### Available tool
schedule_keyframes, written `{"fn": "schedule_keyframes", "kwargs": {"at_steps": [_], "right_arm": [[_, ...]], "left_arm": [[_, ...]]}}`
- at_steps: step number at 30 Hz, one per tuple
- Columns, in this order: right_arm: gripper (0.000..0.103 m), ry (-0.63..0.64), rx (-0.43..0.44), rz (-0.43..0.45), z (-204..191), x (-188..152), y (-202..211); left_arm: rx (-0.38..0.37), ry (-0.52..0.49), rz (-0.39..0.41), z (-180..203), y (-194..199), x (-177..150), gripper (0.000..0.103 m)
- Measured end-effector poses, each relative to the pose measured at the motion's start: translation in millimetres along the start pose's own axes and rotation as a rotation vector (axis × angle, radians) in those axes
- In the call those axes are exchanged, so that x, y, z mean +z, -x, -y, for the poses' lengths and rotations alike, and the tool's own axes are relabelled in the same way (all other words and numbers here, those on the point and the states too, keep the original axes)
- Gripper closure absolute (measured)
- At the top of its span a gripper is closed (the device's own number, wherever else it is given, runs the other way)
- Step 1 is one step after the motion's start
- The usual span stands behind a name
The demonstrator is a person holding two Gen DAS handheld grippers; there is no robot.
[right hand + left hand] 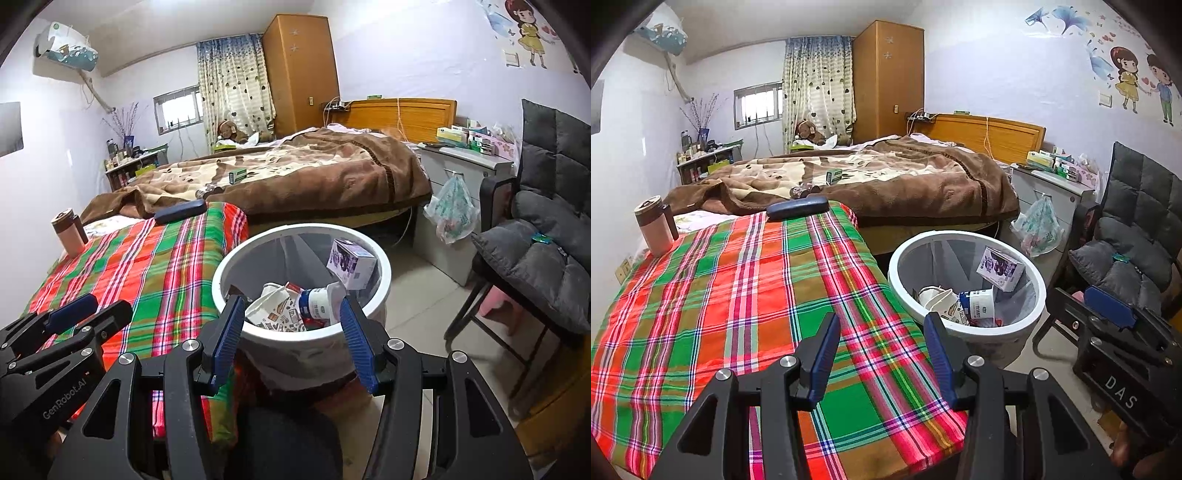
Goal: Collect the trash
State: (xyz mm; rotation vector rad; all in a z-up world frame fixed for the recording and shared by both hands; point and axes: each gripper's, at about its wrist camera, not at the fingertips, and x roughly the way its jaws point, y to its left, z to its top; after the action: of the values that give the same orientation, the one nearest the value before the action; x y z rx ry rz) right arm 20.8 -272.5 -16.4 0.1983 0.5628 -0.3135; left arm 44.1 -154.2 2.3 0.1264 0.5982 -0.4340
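Note:
A white round trash bin stands on the floor right of the plaid-covered table. In it lie a purple-and-white carton, a blue-and-white cup and crumpled printed paper. My left gripper is open and empty over the table's right front edge. My right gripper is open and empty just above the bin's near rim.
On the table stand a pink tumbler and a dark blue case. Behind is a bed with a brown blanket. A grey cushioned chair and a hanging plastic bag are at the right.

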Motion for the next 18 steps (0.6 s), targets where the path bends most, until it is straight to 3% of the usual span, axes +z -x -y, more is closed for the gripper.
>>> {"fn": "schedule_keyframes", "kwargs": {"at_steps": [18], "right_arm": [[0.048, 0.0, -0.003, -0.004, 0.6, -0.8, -0.1]], "left_arm": [[0.007, -0.004, 0.0, 0.8, 0.9, -1.1, 0.056]]}}
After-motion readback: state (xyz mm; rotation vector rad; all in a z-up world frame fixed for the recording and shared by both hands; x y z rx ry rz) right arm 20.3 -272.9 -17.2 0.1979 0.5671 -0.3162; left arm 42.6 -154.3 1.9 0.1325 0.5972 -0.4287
